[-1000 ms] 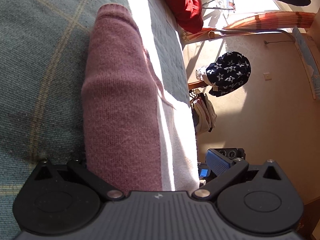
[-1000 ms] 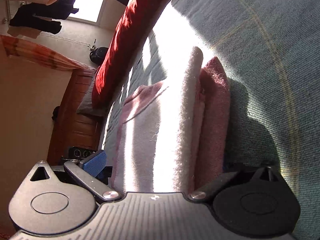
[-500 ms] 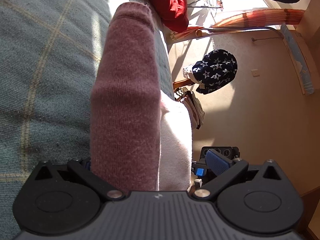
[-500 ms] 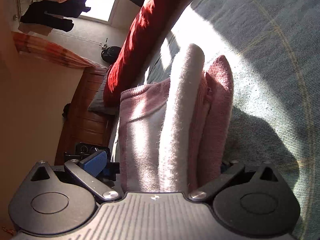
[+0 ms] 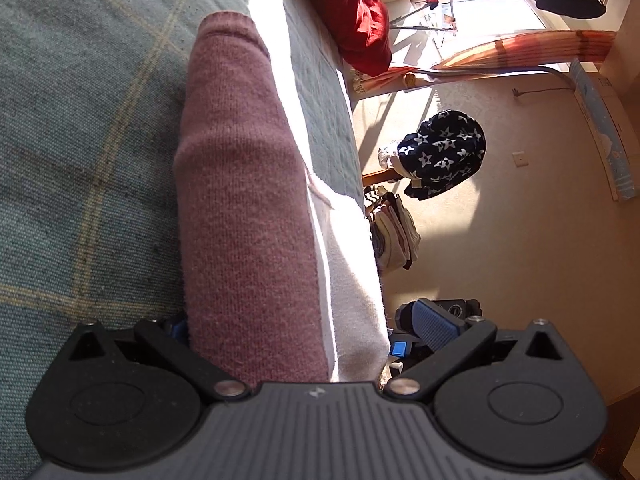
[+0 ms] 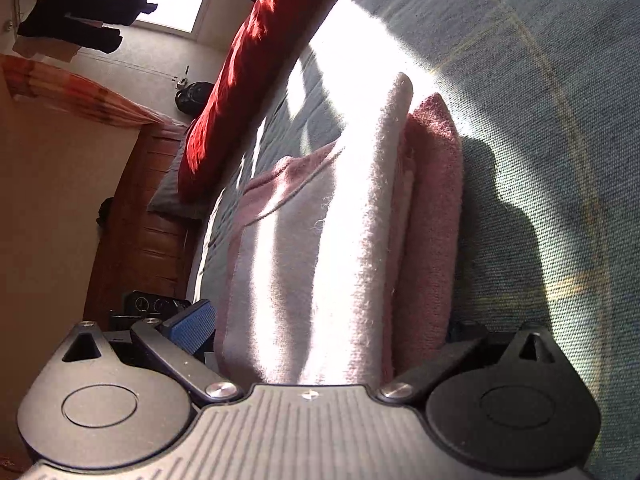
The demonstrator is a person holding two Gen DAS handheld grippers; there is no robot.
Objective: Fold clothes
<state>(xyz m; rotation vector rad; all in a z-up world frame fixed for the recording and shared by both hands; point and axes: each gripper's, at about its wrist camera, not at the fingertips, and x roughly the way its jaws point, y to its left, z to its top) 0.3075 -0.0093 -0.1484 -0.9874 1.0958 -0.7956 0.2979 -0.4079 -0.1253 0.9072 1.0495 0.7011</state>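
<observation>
A folded pink and white knit sweater [image 5: 240,200] lies on the blue-green checked bed cover [image 5: 80,160]. My left gripper [image 5: 300,320] is turned on its side and straddles one end of the bundle. One finger is hidden between sweater and cover; the blue pad [image 5: 434,320] stands just clear of the white layer. At the other end of the sweater [image 6: 340,240], my right gripper [image 6: 328,324] sits the same way, its blue pad [image 6: 192,324] beside the sweater's edge and the other finger hidden behind the pink fold. Both jaws are spread wide.
A red pillow [image 5: 352,12] lies further along the bed, near its edge. Beyond the edge are a star-patterned dark garment [image 5: 444,152], a stack of folded clothes [image 5: 396,232] and a wooden cabinet [image 6: 140,232]. Dark clothes hang by the window [image 6: 80,20].
Half a second ago the folded sweater was raised off the cover between both grippers. Now it is back down against the bed, much as one second ago. The jaw widths look unchanged.
</observation>
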